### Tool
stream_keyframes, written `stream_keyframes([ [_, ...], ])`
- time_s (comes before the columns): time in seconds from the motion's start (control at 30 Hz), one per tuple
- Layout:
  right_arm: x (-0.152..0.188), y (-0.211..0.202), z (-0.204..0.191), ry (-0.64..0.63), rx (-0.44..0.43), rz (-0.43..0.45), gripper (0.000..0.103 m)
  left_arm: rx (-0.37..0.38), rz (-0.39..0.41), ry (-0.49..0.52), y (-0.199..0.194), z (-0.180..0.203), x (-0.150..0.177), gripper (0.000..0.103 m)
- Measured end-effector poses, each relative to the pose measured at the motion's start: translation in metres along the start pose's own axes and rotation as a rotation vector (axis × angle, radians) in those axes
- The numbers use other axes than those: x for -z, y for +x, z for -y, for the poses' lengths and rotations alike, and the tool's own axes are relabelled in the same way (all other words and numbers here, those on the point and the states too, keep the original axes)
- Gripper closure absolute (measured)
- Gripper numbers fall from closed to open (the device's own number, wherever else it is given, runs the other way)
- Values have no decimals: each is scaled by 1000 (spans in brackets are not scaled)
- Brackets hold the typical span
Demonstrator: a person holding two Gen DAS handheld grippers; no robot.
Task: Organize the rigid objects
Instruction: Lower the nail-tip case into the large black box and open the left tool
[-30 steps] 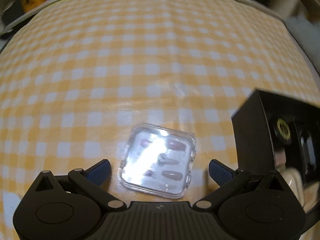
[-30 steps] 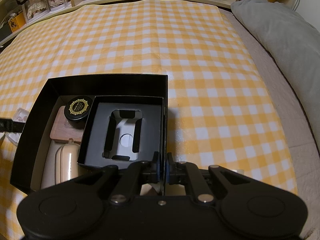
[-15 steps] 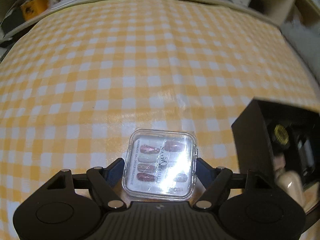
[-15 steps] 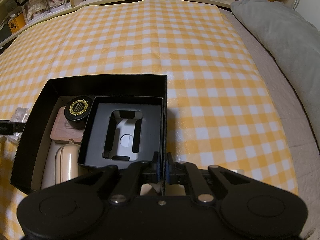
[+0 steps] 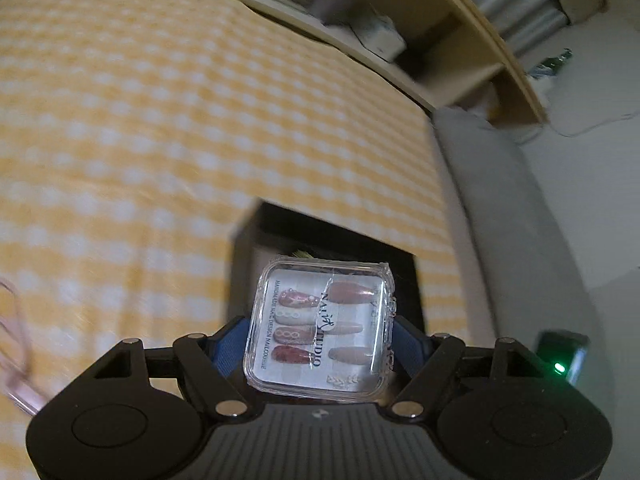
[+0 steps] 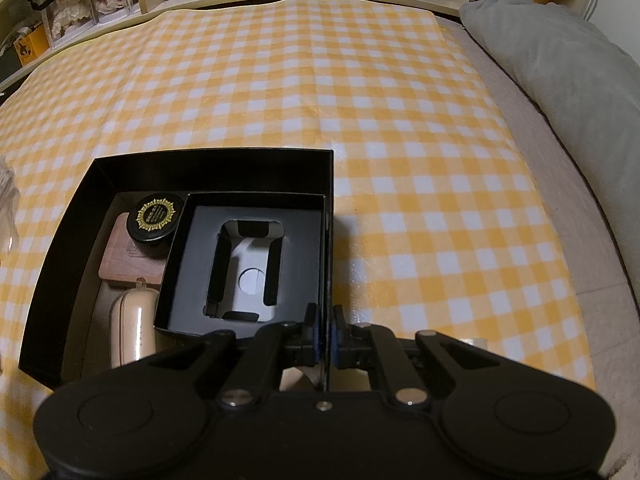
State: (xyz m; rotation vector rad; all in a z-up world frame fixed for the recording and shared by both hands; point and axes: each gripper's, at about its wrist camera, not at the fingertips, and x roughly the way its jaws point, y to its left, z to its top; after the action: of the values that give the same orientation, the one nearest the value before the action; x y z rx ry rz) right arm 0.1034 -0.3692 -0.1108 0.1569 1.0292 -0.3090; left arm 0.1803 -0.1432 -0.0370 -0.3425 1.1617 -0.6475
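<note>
"NAIL STUDIO" clear case (image 5: 320, 328) in left tool (image 5: 320, 336); right tool (image 6: 324, 336) clamped on black box wall (image 6: 329, 240).

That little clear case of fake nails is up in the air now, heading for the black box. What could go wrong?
The clear case is smooth and held only by its two side edges in the left gripper, so it could slip or twist out. The black box looks crowded: a round tin, a wooden block, a cream case and an inner tray, so the case may land crooked.
</note>
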Motion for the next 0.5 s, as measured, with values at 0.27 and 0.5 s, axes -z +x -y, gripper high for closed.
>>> stream_keyframes([
  [0.27,0,0,-1,2,-2,0,96,-7,-37,-34,33,5,14,26],
  [0.5,1,0,1,2,-1,0,96,-21,-12,-34,30,-4,13,26],
])
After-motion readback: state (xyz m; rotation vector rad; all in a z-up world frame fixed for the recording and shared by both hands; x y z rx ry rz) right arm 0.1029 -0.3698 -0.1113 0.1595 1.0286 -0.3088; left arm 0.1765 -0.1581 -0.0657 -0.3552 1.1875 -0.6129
